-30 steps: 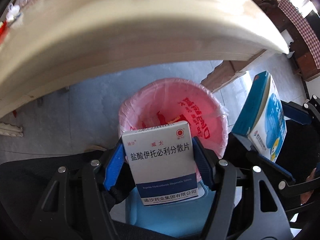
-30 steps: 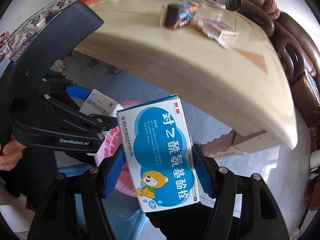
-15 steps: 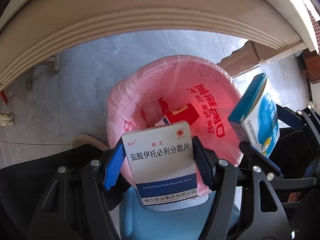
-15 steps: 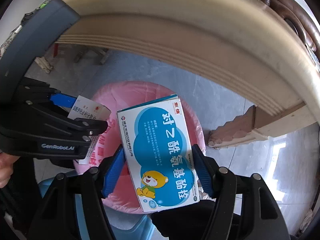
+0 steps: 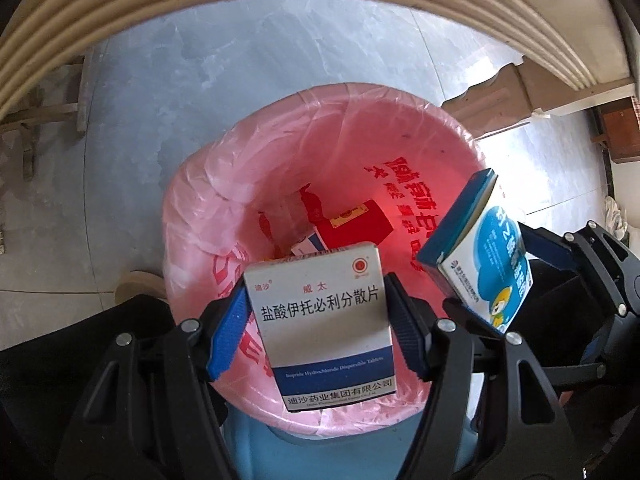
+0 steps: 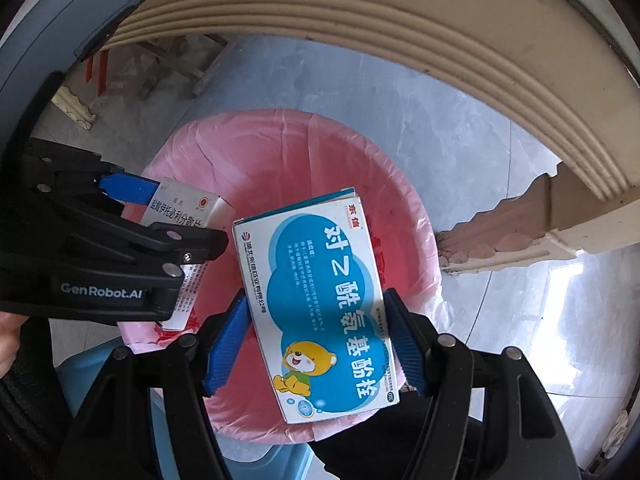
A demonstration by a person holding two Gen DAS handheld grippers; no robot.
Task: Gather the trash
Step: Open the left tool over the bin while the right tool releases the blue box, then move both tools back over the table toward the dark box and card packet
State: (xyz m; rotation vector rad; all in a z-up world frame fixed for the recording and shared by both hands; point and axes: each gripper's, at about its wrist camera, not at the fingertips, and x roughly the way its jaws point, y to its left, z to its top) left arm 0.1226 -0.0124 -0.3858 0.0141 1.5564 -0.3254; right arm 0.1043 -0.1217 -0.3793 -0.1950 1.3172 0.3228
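Pink-lined trash bin [image 5: 320,168] sits directly below both grippers. Left gripper [image 5: 318,334] clamps a white medicine box [image 5: 320,320]; right gripper [image 6: 316,342] clamps a blue-white medicine box [image 6: 316,304] — both upright over the opening, right box nearer the rim.

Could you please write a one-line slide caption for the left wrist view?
Left hand-held gripper holds a white medicine box above the pink-lined trash bin.

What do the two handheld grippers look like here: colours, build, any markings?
Both, the left gripper and the right gripper, have black linkage arms with silver rivets and ribbed blue pads. The left's side reads "GenRobot.AI" in white, under a dark grey-blue housing.
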